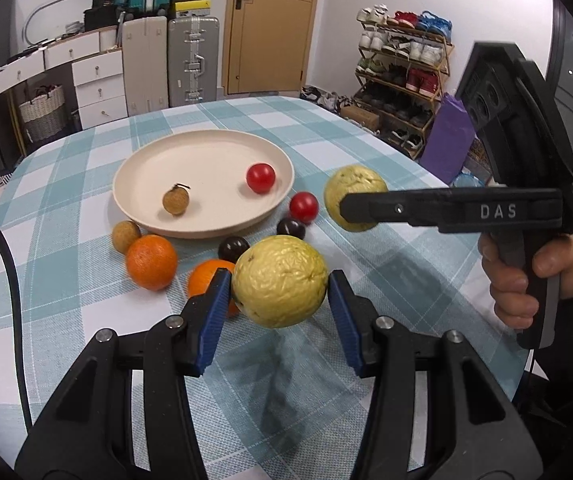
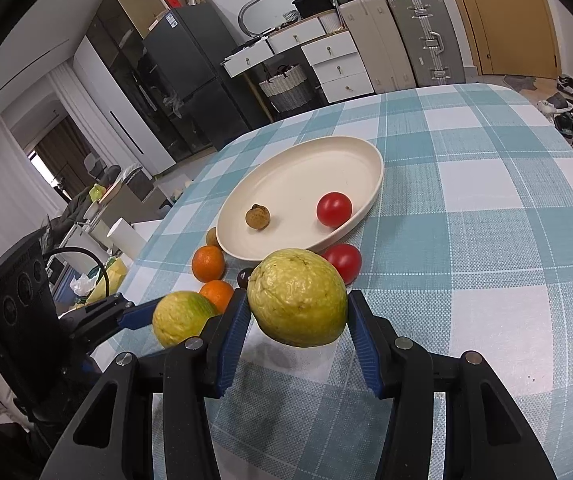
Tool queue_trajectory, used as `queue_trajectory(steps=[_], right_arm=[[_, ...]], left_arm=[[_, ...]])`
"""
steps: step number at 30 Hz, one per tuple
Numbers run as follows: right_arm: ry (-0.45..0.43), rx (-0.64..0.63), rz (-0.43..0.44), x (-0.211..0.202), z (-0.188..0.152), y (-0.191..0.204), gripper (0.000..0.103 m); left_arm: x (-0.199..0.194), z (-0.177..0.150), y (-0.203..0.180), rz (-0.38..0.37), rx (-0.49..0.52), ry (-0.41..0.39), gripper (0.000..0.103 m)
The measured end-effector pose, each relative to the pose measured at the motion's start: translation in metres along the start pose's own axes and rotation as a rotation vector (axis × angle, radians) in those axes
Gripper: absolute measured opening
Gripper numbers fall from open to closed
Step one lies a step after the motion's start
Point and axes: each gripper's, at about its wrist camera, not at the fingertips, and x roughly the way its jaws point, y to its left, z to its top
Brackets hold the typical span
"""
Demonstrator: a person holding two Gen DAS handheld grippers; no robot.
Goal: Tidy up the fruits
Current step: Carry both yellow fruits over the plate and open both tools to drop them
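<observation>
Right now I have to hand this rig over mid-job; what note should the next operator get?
Left hand-held gripper: shut on a yellow guava, lifted off the cloth.
Right hand-held gripper: shut on the other guava, also in the air.
Done: one longan and one cherry tomato lie in the cream plate.
Left: both guavas, two oranges, a second longan, a second tomato and two dark fruits beside the plate.
</observation>
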Motion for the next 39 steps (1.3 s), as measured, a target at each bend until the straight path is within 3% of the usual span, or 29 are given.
queue_trajectory(steps=[17,36,38,39], right_arm=[[0.007,-0.054,0.004,0.013,0.011,0.014,0.05],[0.052,-0.109,-0.004,0.06,0.046,0.036,0.05],[0.06,-0.108,-0.008,0.068,0.048,0.037,0.05],[0.065,-0.108,-0.01,0.071,0.048,0.037,0.05]], left_arm=[[-0.01,0.025,0.045,0.108,-0.102,-0.093,0.047],[0.039,0.065,0.095,0.178,-0.153,-0.091,0.047],[0.046,0.067,0.1,0.182,-0.157,-0.09,0.044],[0.048,0.068,0.103,0.186,-0.16,-0.091,0.033]])
